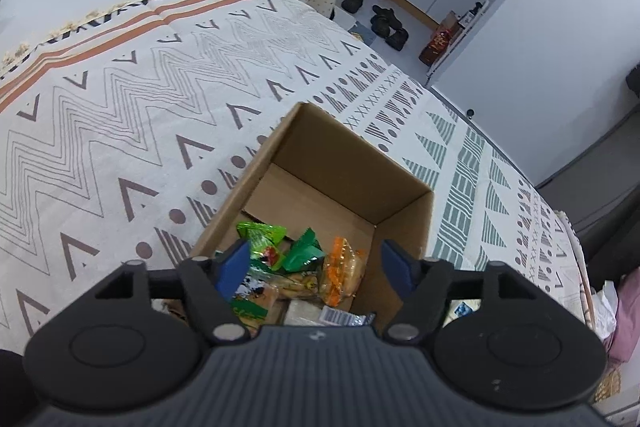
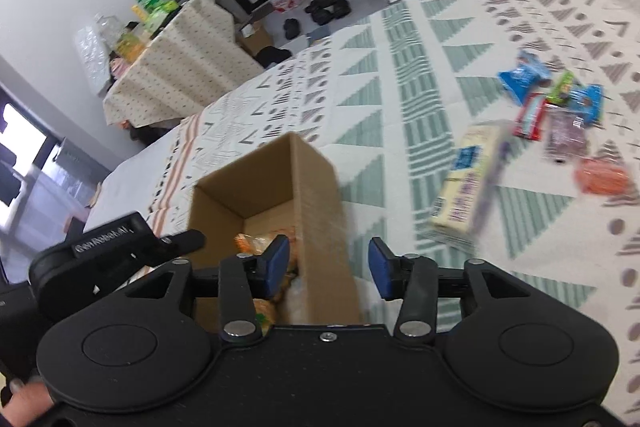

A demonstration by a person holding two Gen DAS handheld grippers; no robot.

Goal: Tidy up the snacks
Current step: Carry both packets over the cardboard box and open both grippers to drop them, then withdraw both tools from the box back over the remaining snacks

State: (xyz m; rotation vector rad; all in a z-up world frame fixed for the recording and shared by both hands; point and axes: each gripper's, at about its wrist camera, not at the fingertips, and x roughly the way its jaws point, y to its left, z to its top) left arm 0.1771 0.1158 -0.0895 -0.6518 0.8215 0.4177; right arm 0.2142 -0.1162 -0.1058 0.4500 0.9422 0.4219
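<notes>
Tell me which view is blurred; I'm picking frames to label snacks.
Left wrist view: sharp, the packets in the cardboard box read clearly, only fisheye bending at the edges. Right wrist view: motion-smeared, worst on the cream carton and loose snack packets on the patterned cloth.

1 cardboard box (image 1: 404, 203), 1 pale carton (image 2: 466, 183), about 6 loose snack packets (image 2: 560, 107) on the blanket
</notes>
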